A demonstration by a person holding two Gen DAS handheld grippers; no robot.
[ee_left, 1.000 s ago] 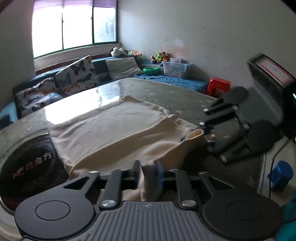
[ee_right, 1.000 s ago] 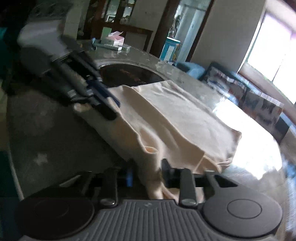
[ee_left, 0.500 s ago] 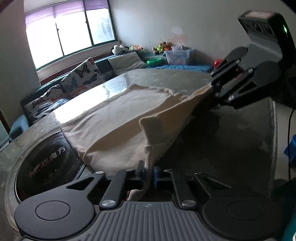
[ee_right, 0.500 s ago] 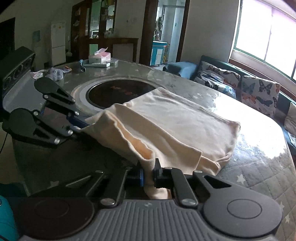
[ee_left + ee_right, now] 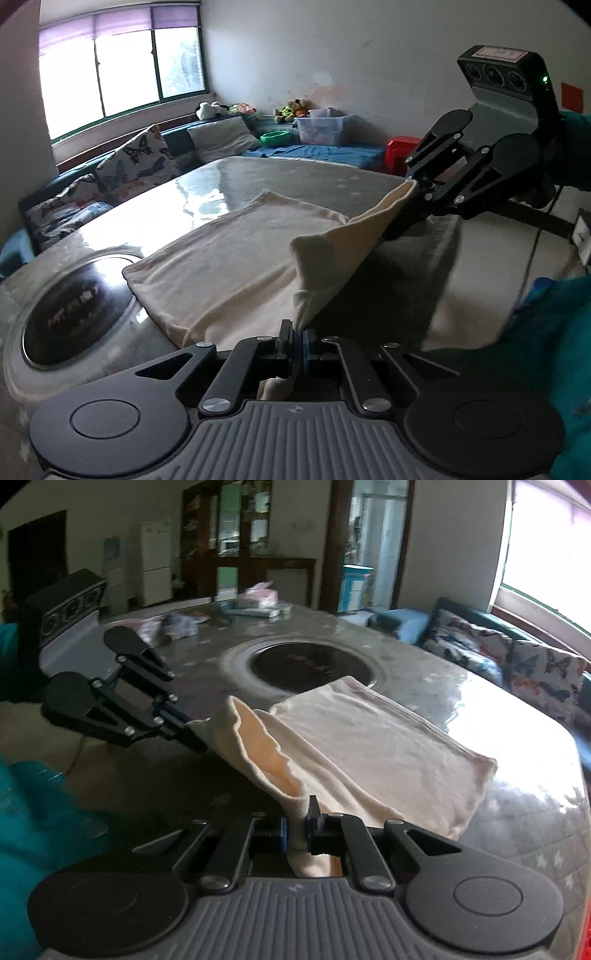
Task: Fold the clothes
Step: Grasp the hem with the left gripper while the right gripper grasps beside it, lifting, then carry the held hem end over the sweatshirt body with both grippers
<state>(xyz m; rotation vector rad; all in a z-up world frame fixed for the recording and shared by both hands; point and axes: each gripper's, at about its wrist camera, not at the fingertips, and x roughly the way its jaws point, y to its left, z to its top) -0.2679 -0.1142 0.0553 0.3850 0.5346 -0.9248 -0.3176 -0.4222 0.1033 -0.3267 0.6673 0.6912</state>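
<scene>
A cream garment lies partly folded on the round glass-topped table; it also shows in the right wrist view. My left gripper is shut on one near corner of the garment's edge. My right gripper is shut on the other near corner; it shows in the left wrist view at the right, lifted high. The left gripper shows in the right wrist view at the left. The near edge hangs stretched between the two grippers above the table.
A dark round hotplate is set in the table's middle, beside the garment. Tissues and small items lie at the table's far side. A sofa with butterfly cushions runs under the window. A red stool stands by the wall.
Both grippers have lifted the garment's near edge off the table and moved apart, pulling it taut. The far half still lies flat.
</scene>
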